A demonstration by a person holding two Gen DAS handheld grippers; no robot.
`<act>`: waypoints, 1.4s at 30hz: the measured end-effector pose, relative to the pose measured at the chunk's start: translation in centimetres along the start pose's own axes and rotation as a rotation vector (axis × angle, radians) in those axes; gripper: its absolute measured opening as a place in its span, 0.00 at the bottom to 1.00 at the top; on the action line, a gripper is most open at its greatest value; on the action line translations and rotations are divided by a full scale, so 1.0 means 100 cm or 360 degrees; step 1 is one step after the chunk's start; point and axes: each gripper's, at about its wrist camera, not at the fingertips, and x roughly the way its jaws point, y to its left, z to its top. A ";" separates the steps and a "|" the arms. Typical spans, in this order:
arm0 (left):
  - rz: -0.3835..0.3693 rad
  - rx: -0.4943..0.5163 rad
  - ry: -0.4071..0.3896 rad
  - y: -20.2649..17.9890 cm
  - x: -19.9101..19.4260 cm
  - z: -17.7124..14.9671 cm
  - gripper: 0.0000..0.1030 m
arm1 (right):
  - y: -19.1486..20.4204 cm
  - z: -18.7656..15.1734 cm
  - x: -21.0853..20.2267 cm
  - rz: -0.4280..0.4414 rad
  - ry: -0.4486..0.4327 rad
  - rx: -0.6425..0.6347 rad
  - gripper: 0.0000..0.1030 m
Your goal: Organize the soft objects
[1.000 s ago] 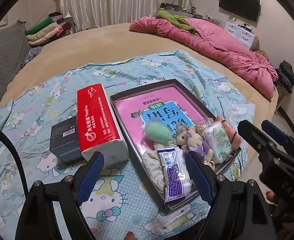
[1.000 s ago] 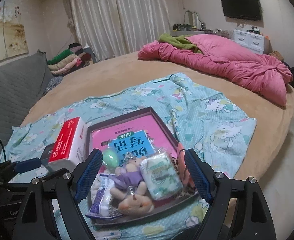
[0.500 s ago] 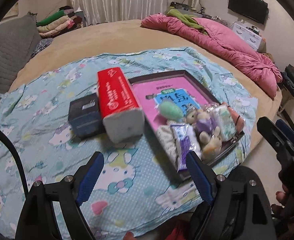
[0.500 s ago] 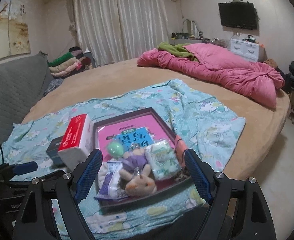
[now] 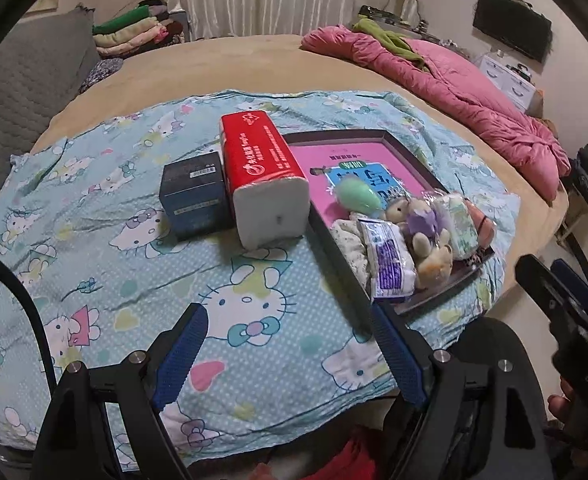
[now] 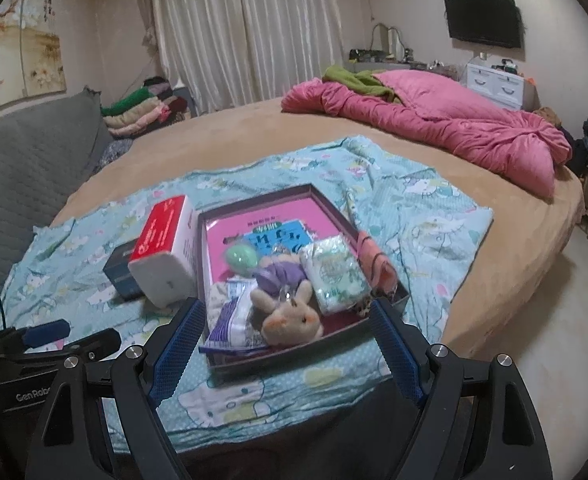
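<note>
While both sets of tongs hover over the near edge of a bed, neither holds anything: the left gripper (image 5: 289,350) and the right gripper (image 6: 281,346) each stand with jaws wide apart and empty. The soft things lie heaped at the near end of a shallow box lid (image 6: 253,216) on a cartoon-cat sheet (image 5: 113,280): a plush rabbit (image 6: 289,312) in a purple dress, a green-patterned tissue pack (image 6: 334,276), a purple-printed packet (image 6: 229,320), a mint green egg-shaped sponge (image 6: 241,258). From the right gripper the heap sits straight ahead, framed between its fingers. From the left gripper it lies ahead and off to the right. The right hand looks nearer. The rabbit's long axis runs towards that gripper, head nearest. A red tissue brick (image 5: 261,168) and a dark box (image 5: 193,196) stand left of the lid.
</note>
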 end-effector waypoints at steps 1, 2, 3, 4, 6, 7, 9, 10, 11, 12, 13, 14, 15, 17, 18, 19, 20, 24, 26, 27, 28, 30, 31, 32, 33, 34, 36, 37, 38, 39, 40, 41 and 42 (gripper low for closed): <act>0.0000 0.0007 -0.0002 -0.001 0.000 -0.001 0.81 | 0.001 -0.001 0.001 0.0001 0.0003 -0.0009 0.83; -0.0003 0.0014 -0.0002 -0.003 0.000 -0.001 0.81 | 0.003 -0.002 0.001 -0.0007 0.0007 -0.0023 0.83; -0.0004 0.0020 0.0001 -0.004 0.001 -0.001 0.81 | 0.004 -0.003 0.002 -0.0006 0.0008 -0.0034 0.82; -0.0003 0.0026 -0.0001 -0.005 0.001 -0.001 0.81 | 0.005 -0.004 0.002 -0.0005 0.0013 -0.0042 0.83; 0.0002 0.0030 -0.0003 -0.006 0.001 -0.002 0.81 | 0.007 -0.005 0.005 -0.0015 0.0022 -0.0062 0.82; 0.0005 0.0031 -0.0003 -0.006 0.001 -0.002 0.81 | 0.008 -0.006 0.006 -0.0019 0.0025 -0.0067 0.83; 0.0009 0.0030 0.0002 -0.006 0.002 -0.002 0.81 | 0.008 -0.006 0.008 -0.0023 0.0033 -0.0064 0.83; 0.0008 0.0029 0.0004 -0.006 0.002 -0.002 0.81 | 0.007 -0.005 0.009 -0.0021 0.0040 -0.0060 0.83; 0.0010 0.0028 0.0009 -0.006 0.003 -0.002 0.81 | 0.007 -0.006 0.010 -0.0021 0.0044 -0.0056 0.83; 0.0012 0.0027 0.0009 -0.006 0.003 -0.002 0.81 | 0.006 -0.006 0.011 -0.0020 0.0054 -0.0052 0.83; 0.0012 0.0028 0.0010 -0.006 0.003 -0.002 0.81 | 0.005 -0.006 0.012 -0.0018 0.0057 -0.0050 0.83; 0.0013 0.0028 0.0010 -0.006 0.003 -0.002 0.81 | 0.005 -0.006 0.012 -0.0017 0.0057 -0.0047 0.83; 0.0016 0.0030 0.0010 -0.006 0.003 -0.002 0.81 | 0.005 -0.006 0.012 -0.0016 0.0059 -0.0048 0.83; 0.0018 0.0033 0.0012 -0.006 0.004 -0.003 0.81 | 0.005 -0.007 0.012 -0.0014 0.0061 -0.0045 0.82; 0.0018 0.0035 0.0013 -0.007 0.004 -0.003 0.81 | 0.005 -0.006 0.012 -0.0013 0.0062 -0.0045 0.83; 0.0017 0.0036 0.0014 -0.007 0.005 -0.003 0.81 | 0.005 -0.007 0.012 -0.0013 0.0063 -0.0046 0.83; 0.0019 0.0037 0.0013 -0.007 0.005 -0.003 0.81 | 0.005 -0.007 0.012 -0.0015 0.0062 -0.0046 0.83; 0.0022 0.0038 0.0013 -0.007 0.005 -0.003 0.81 | 0.004 -0.007 0.013 -0.0014 0.0063 -0.0045 0.83; 0.0024 0.0036 0.0017 -0.007 0.005 -0.003 0.81 | 0.004 -0.007 0.013 -0.0013 0.0063 -0.0045 0.83; 0.0024 0.0035 0.0018 -0.007 0.005 -0.003 0.81 | 0.005 -0.007 0.012 -0.0014 0.0062 -0.0045 0.83; 0.0025 0.0034 0.0018 -0.007 0.005 -0.003 0.81 | 0.004 -0.007 0.013 -0.0013 0.0062 -0.0044 0.83; 0.0027 0.0032 0.0022 -0.007 0.006 -0.003 0.81 | 0.004 -0.007 0.013 -0.0013 0.0062 -0.0042 0.83; 0.0027 0.0031 0.0024 -0.006 0.007 -0.003 0.81 | 0.004 -0.007 0.013 -0.0014 0.0064 -0.0044 0.83; 0.0029 0.0030 0.0024 -0.006 0.007 -0.003 0.81 | 0.004 -0.007 0.013 -0.0014 0.0065 -0.0042 0.83; 0.0030 0.0031 0.0025 -0.006 0.007 -0.004 0.81 | 0.004 -0.007 0.012 -0.0014 0.0063 -0.0040 0.83; 0.0030 0.0030 0.0026 -0.006 0.007 -0.004 0.81 | 0.004 -0.007 0.012 -0.0014 0.0062 -0.0040 0.83; 0.0032 0.0030 0.0028 -0.006 0.008 -0.004 0.81 | 0.005 -0.007 0.012 -0.0014 0.0063 -0.0040 0.83; 0.0032 0.0031 0.0028 -0.006 0.008 -0.004 0.81 | 0.004 -0.007 0.012 -0.0015 0.0061 -0.0040 0.83; 0.0033 0.0030 0.0027 -0.006 0.007 -0.004 0.81 | 0.005 -0.007 0.012 -0.0014 0.0060 -0.0042 0.83; 0.0030 0.0030 0.0028 -0.006 0.007 -0.004 0.81 | 0.004 -0.007 0.012 -0.0014 0.0063 -0.0041 0.82; 0.0032 0.0030 0.0028 -0.006 0.007 -0.004 0.81 | 0.004 -0.007 0.012 -0.0014 0.0062 -0.0041 0.83; 0.0033 0.0030 0.0027 -0.006 0.007 -0.004 0.81 | 0.004 -0.007 0.012 -0.0014 0.0061 -0.0043 0.83; 0.0031 0.0030 0.0026 -0.006 0.007 -0.004 0.81 | 0.005 -0.007 0.012 -0.0014 0.0060 -0.0043 0.83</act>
